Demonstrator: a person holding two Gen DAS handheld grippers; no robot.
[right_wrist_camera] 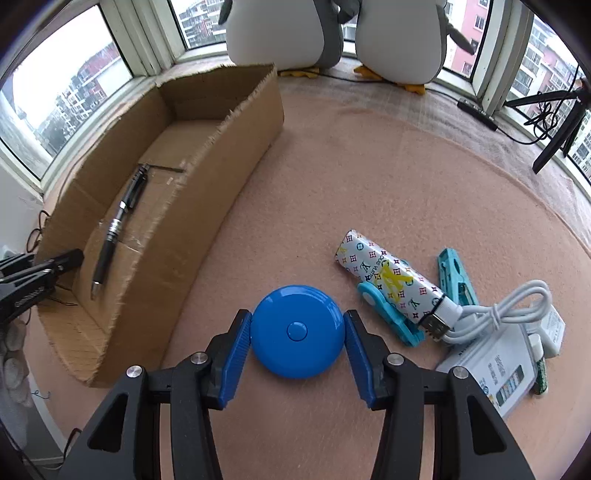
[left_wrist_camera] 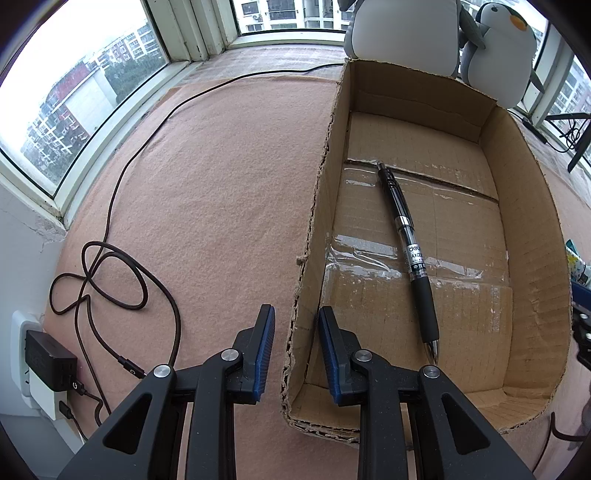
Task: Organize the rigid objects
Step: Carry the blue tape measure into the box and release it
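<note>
Here the right gripper (right_wrist_camera: 298, 332) sat low over the pink mat (right_wrist_camera: 369, 192), pointing forward and slightly down, with its two blue-padded fingers (right_wrist_camera: 236, 354) spread around a round blue tape measure (right_wrist_camera: 298, 330). Each pad stood right at the disc's edge, one on each side; whether they were actually pressing on it could not be told. The tape measure lay flat on the mat, just right of the cardboard box (right_wrist_camera: 207, 192).

The left gripper (left_wrist_camera: 297, 350) hovered at the near left corner of the box (left_wrist_camera: 321, 206), its jaws apart and straddling the torn left wall: one finger (left_wrist_camera: 264, 350) outside over the mat (left_wrist_camera: 221, 184), the other inside the box. Neither pad touched the cardboard as far as could be seen.

Inside the box a black pen (left_wrist_camera: 410, 254) lay on the taped floor, its metal tip toward the camera.

To the right of the tape measure sat a small cluster: a patterned lighter (right_wrist_camera: 384, 275) lying across a turquoise clip (right_wrist_camera: 391, 317), a second clip (right_wrist_camera: 456, 275) behind it, a coiled white cable (right_wrist_camera: 491, 314), and a flat white packet (right_wrist_camera: 495, 373). Two plush penguins (right_wrist_camera: 332, 33) stood by the window.
</note>
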